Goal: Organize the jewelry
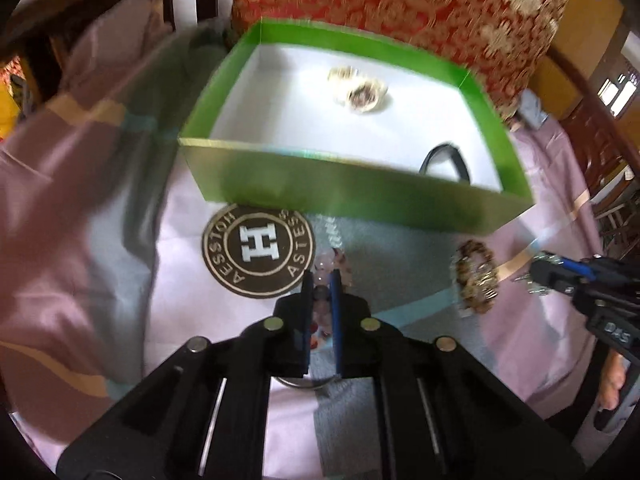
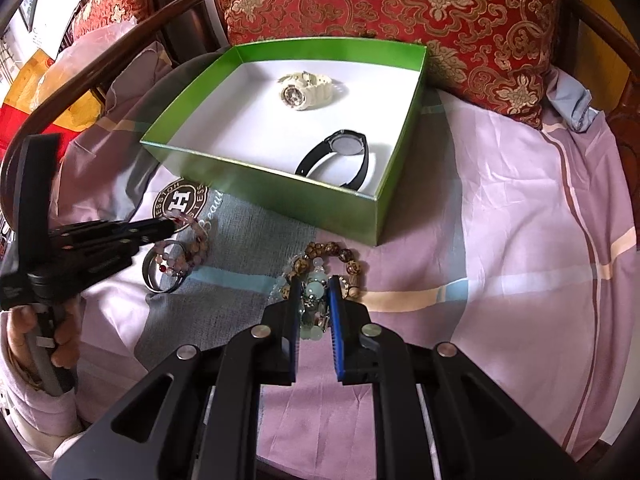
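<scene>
Pink beaded bracelet [image 2: 188, 240] is pinched in the nearly closed jaws of the left gripper [image 1: 321, 280], beside the green box [image 2: 352, 210]; the right gripper [image 2: 313, 292] is clamped on a pale-green bead bracelet [image 2: 316, 280]. Carrying over the box wall is called for next.

A round dark brown emblem [image 1: 258, 252] printed on the patterned bedsheet [image 2: 500, 216] bore a large white "H" at its centre. Ring lettering around it was legible only in part, reading roughly "AESSTOH" and "ASTESS" in the left wrist view. Beside the emblem, pale script beginning "Beau" [image 2: 211, 216] was noted; the remainder was hidden.
</scene>
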A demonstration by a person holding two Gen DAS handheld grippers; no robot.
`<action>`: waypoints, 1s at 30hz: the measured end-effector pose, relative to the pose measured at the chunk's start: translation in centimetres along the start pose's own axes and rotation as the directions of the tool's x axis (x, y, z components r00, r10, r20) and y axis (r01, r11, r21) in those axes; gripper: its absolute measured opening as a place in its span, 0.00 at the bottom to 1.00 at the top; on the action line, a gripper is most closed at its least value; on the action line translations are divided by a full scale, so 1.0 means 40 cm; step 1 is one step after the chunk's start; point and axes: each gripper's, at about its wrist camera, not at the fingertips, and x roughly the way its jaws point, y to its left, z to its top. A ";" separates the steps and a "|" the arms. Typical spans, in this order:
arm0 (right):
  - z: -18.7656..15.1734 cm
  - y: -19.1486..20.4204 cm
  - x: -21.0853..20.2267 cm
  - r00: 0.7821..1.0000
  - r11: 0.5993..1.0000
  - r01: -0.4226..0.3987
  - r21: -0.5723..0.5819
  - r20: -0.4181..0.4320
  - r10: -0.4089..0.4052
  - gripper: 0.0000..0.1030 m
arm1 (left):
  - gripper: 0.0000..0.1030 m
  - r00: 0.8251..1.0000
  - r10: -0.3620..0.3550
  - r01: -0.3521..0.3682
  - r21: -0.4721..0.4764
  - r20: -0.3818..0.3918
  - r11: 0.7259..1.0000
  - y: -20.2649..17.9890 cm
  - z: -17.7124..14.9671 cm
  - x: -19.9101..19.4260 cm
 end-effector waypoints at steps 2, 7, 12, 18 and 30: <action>0.001 -0.001 -0.005 1.000 1.000 0.001 0.004 0.005 -0.001 0.13 | 0.07 0.999 -0.014 0.014 0.000 0.029 1.000 -0.005 0.000 -0.038; -0.001 0.003 -0.010 1.000 1.000 0.001 0.005 0.008 -0.001 0.13 | 0.07 0.997 -0.029 0.027 0.025 0.067 0.999 -0.023 0.003 -0.074; -0.004 0.008 -0.009 1.000 1.000 0.000 0.002 0.005 0.000 0.13 | 0.07 0.998 -0.055 0.055 -0.021 -0.007 0.998 0.003 -0.019 -0.029; -0.001 0.005 -0.006 1.000 1.000 0.002 0.003 0.002 -0.002 0.13 | 0.07 0.995 -0.081 0.081 0.000 0.062 0.997 -0.006 -0.012 -0.087; 0.011 -0.001 -0.027 0.999 1.000 -0.025 0.010 0.028 0.025 0.13 | 0.07 0.992 -0.074 0.076 -0.015 0.107 0.997 -0.001 0.012 -0.140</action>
